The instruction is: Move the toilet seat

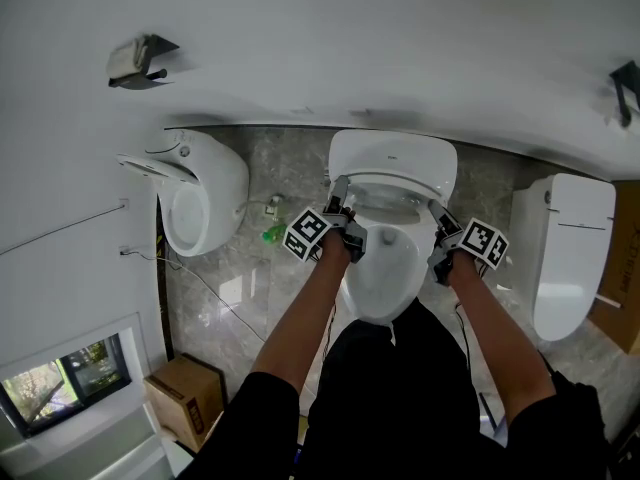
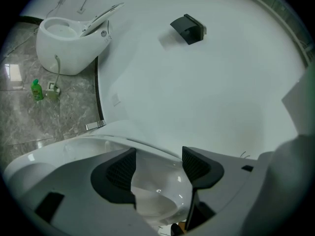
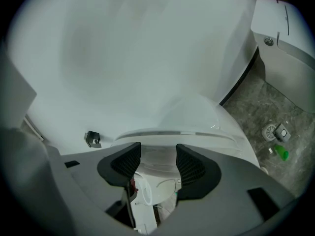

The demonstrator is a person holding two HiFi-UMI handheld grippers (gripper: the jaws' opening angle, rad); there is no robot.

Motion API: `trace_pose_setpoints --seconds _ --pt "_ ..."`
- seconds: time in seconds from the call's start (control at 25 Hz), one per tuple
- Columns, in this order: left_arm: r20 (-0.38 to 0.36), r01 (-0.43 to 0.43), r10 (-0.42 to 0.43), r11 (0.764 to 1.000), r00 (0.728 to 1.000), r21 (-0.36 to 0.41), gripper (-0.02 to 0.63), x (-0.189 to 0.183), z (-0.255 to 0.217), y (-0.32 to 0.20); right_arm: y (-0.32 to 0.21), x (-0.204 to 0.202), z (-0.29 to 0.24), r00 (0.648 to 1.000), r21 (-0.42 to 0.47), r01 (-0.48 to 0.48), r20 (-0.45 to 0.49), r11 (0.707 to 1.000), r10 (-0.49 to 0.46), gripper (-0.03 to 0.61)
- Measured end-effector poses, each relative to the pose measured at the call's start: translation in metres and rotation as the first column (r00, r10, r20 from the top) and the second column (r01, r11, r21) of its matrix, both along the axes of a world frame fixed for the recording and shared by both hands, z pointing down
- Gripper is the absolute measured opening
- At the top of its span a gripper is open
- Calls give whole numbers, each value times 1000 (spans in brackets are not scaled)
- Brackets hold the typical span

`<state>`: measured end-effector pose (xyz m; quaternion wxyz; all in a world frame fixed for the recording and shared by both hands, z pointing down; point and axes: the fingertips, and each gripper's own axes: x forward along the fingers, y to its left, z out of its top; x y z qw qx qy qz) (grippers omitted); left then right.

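Toilet seat [image 1: 395, 184] sits between left claw [image 1: 343, 200] and right claw [image 1: 441, 226] — both agape.

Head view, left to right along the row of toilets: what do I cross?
left toilet → green bottle → left claw → middle toilet → right claw → right toilet
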<state>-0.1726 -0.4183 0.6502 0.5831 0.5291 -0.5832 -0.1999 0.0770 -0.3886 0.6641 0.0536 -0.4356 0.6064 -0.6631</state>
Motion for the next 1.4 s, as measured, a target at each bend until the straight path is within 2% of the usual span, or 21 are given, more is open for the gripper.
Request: trace_pose_setpoints --seconds 0.12,0.24,0.28,0.36,0.48,0.56,0.68,0.8,0.88,0.96,1.04,1.12,1.2,1.28,1.32,1.4 --pt "-25 -30 30 999 999 15 302 3 -3 2 2 -4 -6 1000 26 3 6 1000 -3 244" --pt "-56 -98 104 990 993 96 299 11 -18 17 16 -15 -21 998 61 39 40 997 -41 244" --pt "-34 -125 130 985 991 122 299 12 -25 22 20 -19 -27 997 74 58 38 996 -61 244" --pt "61 -177 169 971 984 162 294 11 -44 34 28 -26 -42 995 106 87 33 990 -91 244" --pt "168 -253 221 945 961 208 282 12 -74 65 54 -33 -63 992 163 128 0 978 -130 244" --pt "213 -308 260 920 942 241 282 15 -95 88 76 -39 -76 987 197 162 -37 967 -158 244" --pt "320 -405 317 875 893 265 282 16 -127 124 110 -53 -97 982 227 188 -52 956 -181 244" --pt "451 -461 304 838 839 291 271 14 -161 163 146 -66 -121 974 266 227 -86 937 -211 244" --pt "499 -475 277 816 821 329 251 10 -186 187 167 -73 -143 964 313 257 -152 914 -219 244" --pt "510 -486 261 789 819 376 245 7 -212 213 187 -77 -165 952 361 279 -225 890 -207 244" --pt "516 -502 254 754 818 424 245 8 -237 239 207 -76 -184 947 396 277 -269 875 -178 244" --pt "538 -535 258 710 802 457 245 14 -259 267 228 -72 -200 950 420 251 -281 872 -138 244" --pt "580 -584 266 661 770 472 245 15 -280 296 250 -76 -217 952 445 226 -288 867 -100 244" --pt "624 -621 260 624 737 474 245 11 -298 327 273 -89 -233 947 476 229 -309 849 -82 244" --pt "642 -633 255 616 723 468 245 8 -304 343 285 -97 -241 943 491 241 -322 837 -82 244" --pt "677 -651 249 618 693 440 237 3 -308 373 312 -114 -256 935 524 272 -344 807 -91 244"
